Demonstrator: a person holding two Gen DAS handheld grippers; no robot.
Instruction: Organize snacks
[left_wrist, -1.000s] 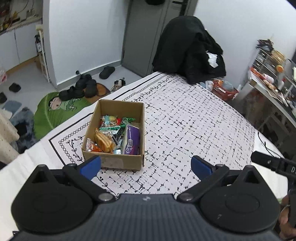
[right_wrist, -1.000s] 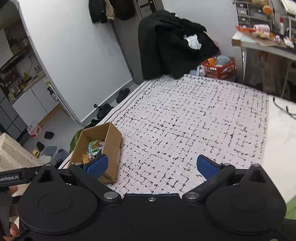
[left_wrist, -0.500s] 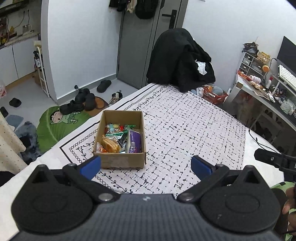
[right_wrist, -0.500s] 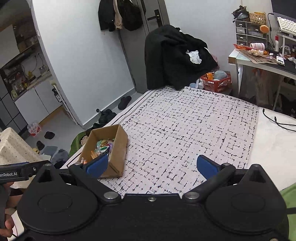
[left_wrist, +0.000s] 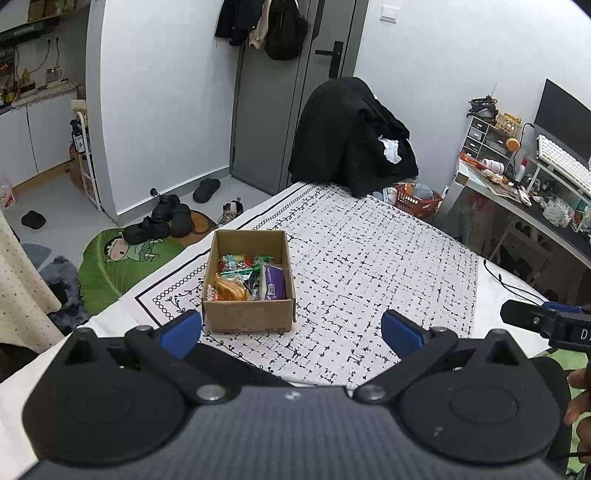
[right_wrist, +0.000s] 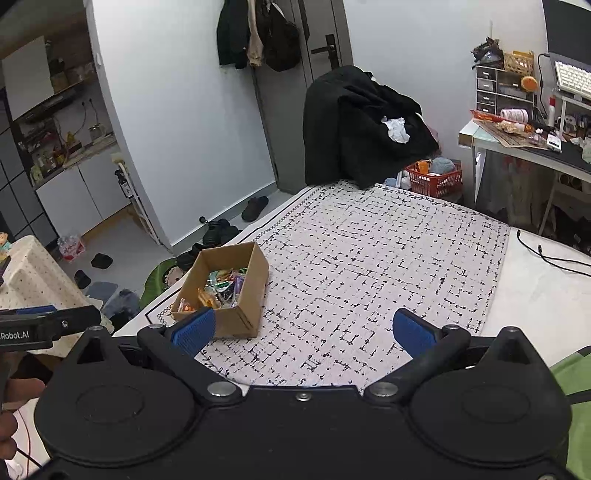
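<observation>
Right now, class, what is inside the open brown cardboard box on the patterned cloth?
The open brown cardboard box holds mixed wrapped snacks, including a purple packet and an orange packet. Whatever lies beneath them is covered.

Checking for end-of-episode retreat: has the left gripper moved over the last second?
Yes. The left gripper, tongs open and empty, has pulled up and back: the cardboard box looks smaller, and more of the door behind shows.

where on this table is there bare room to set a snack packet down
The black-and-white patterned tablecloth lies bare from the open cardboard box of snacks rightward to the plain white edge with the black cable. The box itself is crowded with packets. Both grippers, left and right, are open.
</observation>
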